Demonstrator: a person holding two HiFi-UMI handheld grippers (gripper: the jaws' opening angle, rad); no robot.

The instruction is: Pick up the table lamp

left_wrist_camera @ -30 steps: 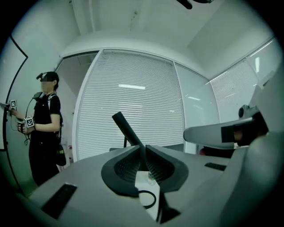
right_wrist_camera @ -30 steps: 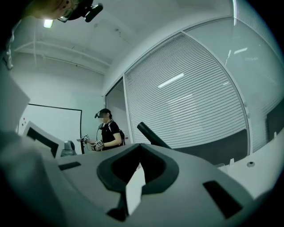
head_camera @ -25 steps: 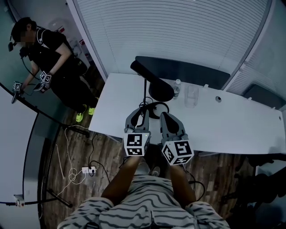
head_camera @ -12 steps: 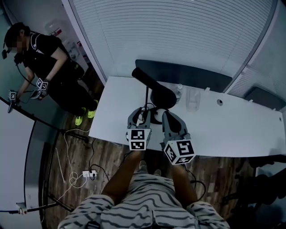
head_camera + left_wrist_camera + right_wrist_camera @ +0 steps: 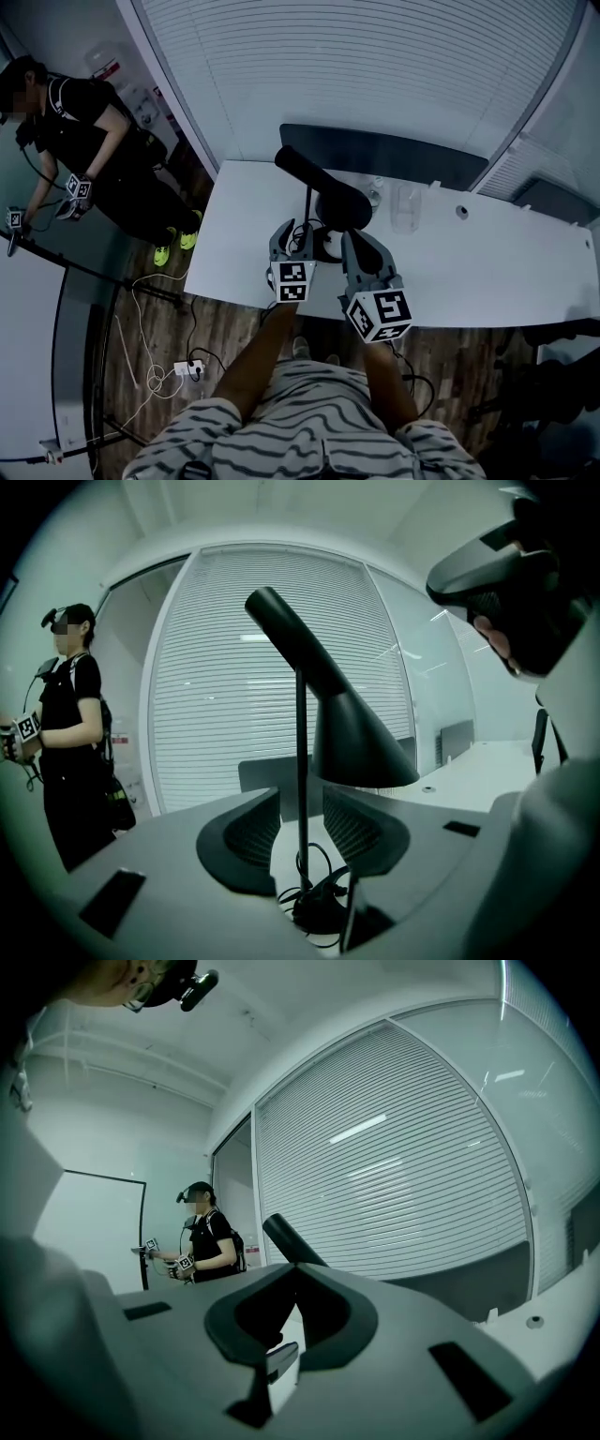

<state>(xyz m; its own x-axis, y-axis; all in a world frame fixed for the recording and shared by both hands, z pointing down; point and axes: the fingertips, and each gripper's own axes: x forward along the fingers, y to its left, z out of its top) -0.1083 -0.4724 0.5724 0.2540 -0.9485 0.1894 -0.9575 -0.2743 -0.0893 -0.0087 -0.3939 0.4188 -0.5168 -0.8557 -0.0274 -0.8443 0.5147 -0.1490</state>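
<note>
A black table lamp stands on the white table [image 5: 487, 272], with a cone shade [image 5: 328, 192], a thin stem [image 5: 307, 211] and a round base [image 5: 325, 246] with coiled cord. My left gripper [image 5: 292, 234] reaches over the table's near edge at the lamp. In the left gripper view the stem [image 5: 302, 761] stands in the gap of the left gripper [image 5: 300, 832]; its jaws are opening and the pads do not press the stem. The base [image 5: 319, 913] lies below. My right gripper [image 5: 356, 244] hangs just right of the lamp, jaws together, holding nothing. The right gripper [image 5: 292, 1321] sees the shade [image 5: 286, 1237] beyond.
A clear cup [image 5: 403, 202] and a small bottle [image 5: 373, 192] stand behind the lamp. A dark panel [image 5: 403, 155] runs along the table's far edge. Another person [image 5: 89, 131] with grippers stands at the far left. A power strip [image 5: 185, 367] and cables lie on the wood floor.
My left gripper has moved further in over the table edge toward the lamp. The right gripper has shifted slightly. The person at the left has drifted toward the picture's corner.
</note>
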